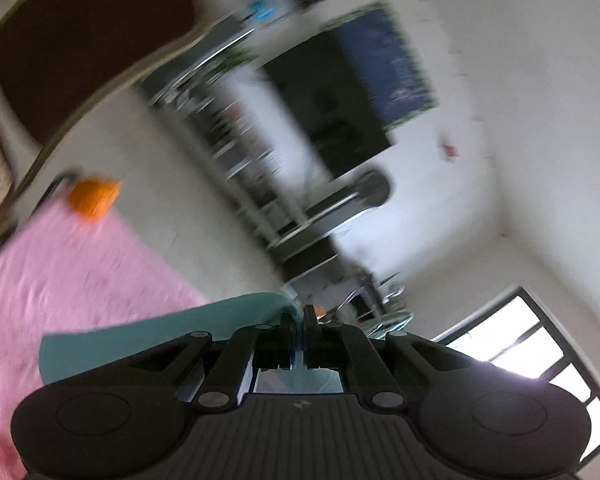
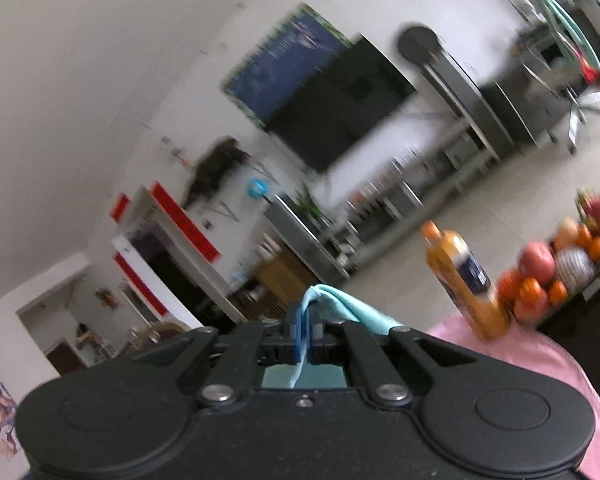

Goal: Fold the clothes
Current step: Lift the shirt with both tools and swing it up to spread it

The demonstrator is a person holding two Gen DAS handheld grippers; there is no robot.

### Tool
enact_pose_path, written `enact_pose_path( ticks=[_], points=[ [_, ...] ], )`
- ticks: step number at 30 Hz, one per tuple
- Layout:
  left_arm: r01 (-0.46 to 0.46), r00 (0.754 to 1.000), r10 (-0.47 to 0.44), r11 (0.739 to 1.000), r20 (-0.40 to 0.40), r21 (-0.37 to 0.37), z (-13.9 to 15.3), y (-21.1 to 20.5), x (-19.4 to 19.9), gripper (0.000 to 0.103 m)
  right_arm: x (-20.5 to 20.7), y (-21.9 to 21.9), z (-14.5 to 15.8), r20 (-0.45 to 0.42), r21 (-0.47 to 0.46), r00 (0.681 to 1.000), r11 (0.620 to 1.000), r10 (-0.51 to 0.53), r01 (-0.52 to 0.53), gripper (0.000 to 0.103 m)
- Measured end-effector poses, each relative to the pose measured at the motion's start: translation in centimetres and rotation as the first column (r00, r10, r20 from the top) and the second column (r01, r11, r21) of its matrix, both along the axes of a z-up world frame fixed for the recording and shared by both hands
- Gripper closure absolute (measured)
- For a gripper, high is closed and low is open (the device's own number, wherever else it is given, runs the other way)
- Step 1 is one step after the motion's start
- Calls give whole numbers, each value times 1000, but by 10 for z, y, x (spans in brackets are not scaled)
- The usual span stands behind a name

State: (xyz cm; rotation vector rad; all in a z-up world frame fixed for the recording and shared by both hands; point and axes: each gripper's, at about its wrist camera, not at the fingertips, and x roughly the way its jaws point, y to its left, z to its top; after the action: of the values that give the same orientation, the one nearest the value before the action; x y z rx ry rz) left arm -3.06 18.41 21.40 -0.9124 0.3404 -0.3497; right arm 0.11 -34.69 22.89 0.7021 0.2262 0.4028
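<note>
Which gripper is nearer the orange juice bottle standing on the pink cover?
Right. The right gripper, shut on the teal garment, has the orange juice bottle close beside it. From the left gripper, also shut on the garment, the bottle sits far across the pink cover.

left gripper (image 1: 299,312): black, ribbed, silver screws | right gripper (image 2: 305,320): black, blue fingers (image 2: 299,332)

Both views are smeared by motion blur. Ahead of the left tongs (image 1: 299,316), the shelving unit (image 1: 236,148) dissolves into streaks, its contents unreadable. The thin teal fabric garment (image 1: 172,332) pinched there runs down behind the tongs' black body, most of it hidden. Right of the right tongs (image 2: 306,320), the orange plastic bottle's (image 2: 466,284) label is illegible, and the heap of fruit (image 2: 556,264) is cut by the edge.
</note>
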Motion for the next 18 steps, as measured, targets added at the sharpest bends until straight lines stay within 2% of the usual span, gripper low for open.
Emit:
enact_pose_path(
  ticks=[3, 5, 9, 11, 13, 16, 18],
  points=[
    [-38, 992, 32, 998, 118, 54, 29, -7, -25, 102, -28, 2, 25, 98, -24, 995, 1000, -7, 10, 101],
    [-66, 985, 51, 994, 166, 85, 43, -10, -33, 102, -43, 5, 40, 152, -47, 988, 999, -7, 14, 101],
    [-112, 984, 89, 983, 152, 147, 56, -12, -14, 102, -43, 17, 59, 196, -108, 981, 994, -6, 28, 101],
    [-123, 990, 108, 975, 91, 182, 53, -13, 14, 102, -20, 28, 60, 160, -121, 987, 992, 4, 15, 101],
    [-107, 993, 115, 973, -28, 205, 40, -12, 58, 102, 24, 43, 50, 75, -127, 997, 992, 11, -2, 101],
    [-77, 974, 120, 973, -192, 219, 2, -8, 144, 102, 98, 64, 23, -60, -143, 998, 990, -8, -1, 101],
    [-107, 957, 162, 968, -242, 225, -12, -4, 183, 103, 154, 78, 1, -143, -170, 989, 985, -44, 19, 101]
  ],
)
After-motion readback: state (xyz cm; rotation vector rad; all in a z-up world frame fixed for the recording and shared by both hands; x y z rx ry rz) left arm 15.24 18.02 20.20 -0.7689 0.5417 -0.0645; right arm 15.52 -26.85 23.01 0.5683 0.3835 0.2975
